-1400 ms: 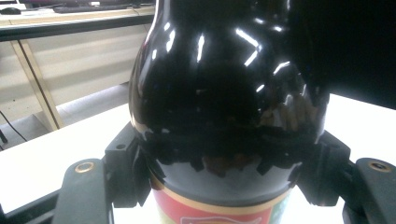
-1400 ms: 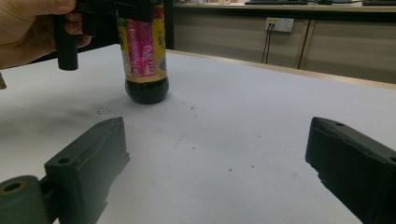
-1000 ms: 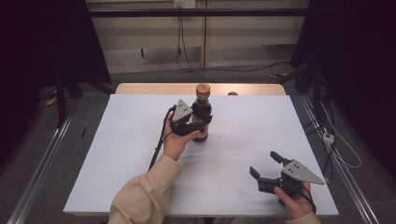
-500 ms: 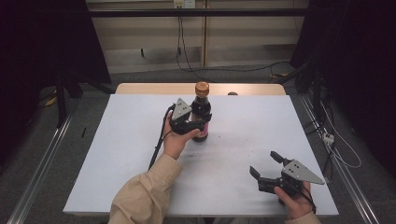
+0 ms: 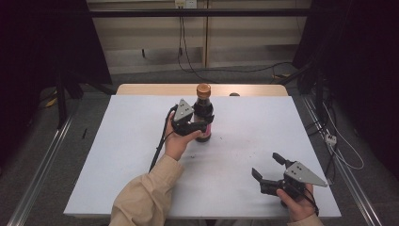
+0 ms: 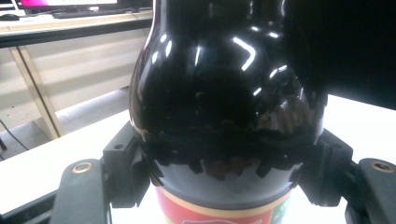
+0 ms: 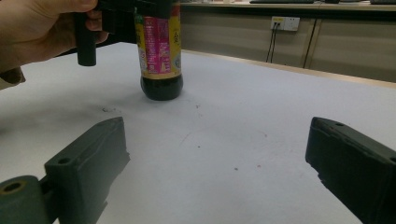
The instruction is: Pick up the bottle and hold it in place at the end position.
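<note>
Bottle [image 5: 203, 115], dark with an orange cap and a red and yellow label, stands upright on the white tabletop [image 5: 117, 160], toward its far middle. It sits squarely between the left gripper's [image 5: 200, 126] jaws, which pinch its dark body just above the label; in the left gripper view the bottle [image 6: 224, 98] bulges out between the two jaws, one pressed to each side. The left hand [image 5: 178, 141] holds that gripper from the near side. The right gripper [image 5: 269, 170] is well apart at the near right of the tabletop, its jaws spread wide with nothing between them. In the right gripper view the bottle [image 7: 159, 51] stands far beyond the left jaw.
</note>
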### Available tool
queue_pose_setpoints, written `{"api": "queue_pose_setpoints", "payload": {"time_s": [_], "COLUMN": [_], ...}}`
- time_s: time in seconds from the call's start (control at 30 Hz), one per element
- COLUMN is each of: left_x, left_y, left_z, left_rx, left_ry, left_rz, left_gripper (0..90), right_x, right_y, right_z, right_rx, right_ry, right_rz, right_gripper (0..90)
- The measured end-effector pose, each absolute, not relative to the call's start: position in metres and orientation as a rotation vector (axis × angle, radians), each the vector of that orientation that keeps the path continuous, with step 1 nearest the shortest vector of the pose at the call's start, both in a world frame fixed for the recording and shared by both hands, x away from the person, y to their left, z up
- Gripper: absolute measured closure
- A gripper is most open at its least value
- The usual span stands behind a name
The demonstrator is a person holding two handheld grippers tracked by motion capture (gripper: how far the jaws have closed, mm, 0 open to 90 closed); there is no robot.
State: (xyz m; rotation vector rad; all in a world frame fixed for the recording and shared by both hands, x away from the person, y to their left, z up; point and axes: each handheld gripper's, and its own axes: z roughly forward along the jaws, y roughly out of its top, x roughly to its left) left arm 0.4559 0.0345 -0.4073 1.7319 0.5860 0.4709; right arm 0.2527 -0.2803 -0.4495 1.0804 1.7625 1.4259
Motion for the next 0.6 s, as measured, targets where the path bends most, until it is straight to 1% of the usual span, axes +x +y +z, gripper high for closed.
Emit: {"api": "queue_pose_setpoints", "payload": {"time_s": [0.47, 0.6], "left_x": [0.4548, 0.4562], "left_y": [0.0384, 0.0378], "left_z": [-0.4019, -0.4015], "left_rx": [1.775, 1.783], "left_ry": [0.589, 0.572], "left_rz": [0.473, 0.453], "left_gripper": [29.0, 28.9], "right_x": [0.2533, 0.2530], "right_y": [-0.2785, -0.2787], "right_z": [-0.4497, -0.4494], "right_rx": [1.074, 1.069], "right_ry": [1.772, 1.773], "right_rz": [1.425, 1.424], "right_gripper": [5.0, 5.0]}}
